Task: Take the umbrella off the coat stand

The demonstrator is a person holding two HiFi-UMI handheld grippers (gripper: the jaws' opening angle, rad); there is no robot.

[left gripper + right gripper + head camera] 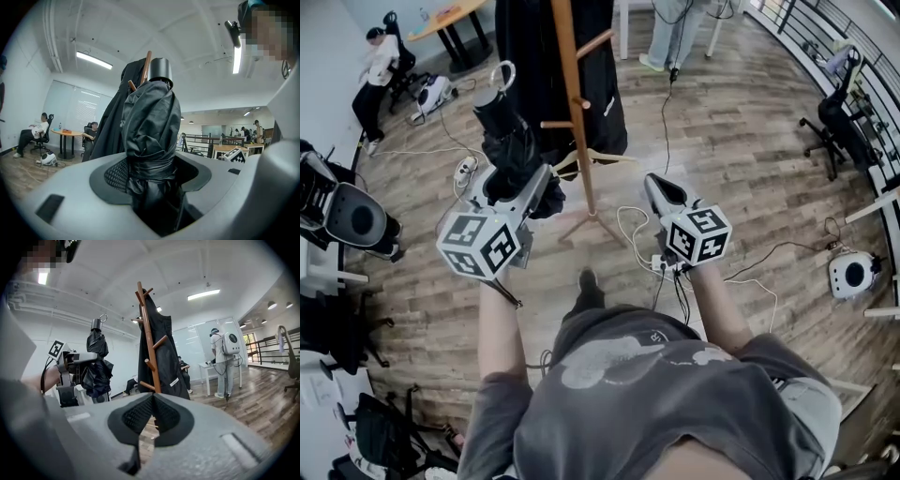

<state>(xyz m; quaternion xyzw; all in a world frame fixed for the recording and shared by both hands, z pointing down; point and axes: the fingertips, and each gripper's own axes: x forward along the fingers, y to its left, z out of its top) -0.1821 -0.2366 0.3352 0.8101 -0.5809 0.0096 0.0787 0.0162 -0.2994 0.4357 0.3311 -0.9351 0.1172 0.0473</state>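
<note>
Umbrella (150, 136) first: my left gripper (523, 195) is clamped on it, jaws pressing the folded black fabric at its strapped waist, while my right gripper (152, 411) is pinched together on nothing. The umbrella's long axis runs upright through the left jaws, with the capped handle and its wrist loop on top and the tip end hanging below. Measured from the coat stand (149, 343), the umbrella sits to the left of the wooden pole. The right gripper view shows open air between the two, so I judge it already free of the pegs. My right gripper is on the other side of the pole, pointing at it, so the left hand alone has the load. A black coat (165, 357) hangs on the stand. In the left gripper view it looms right behind the umbrella, and I cannot tell whether the two fabrics brush. I reckon the coming move is a carry further left of the stand, keeping the umbrella upright so the loop stays clear of the pegs.
</note>
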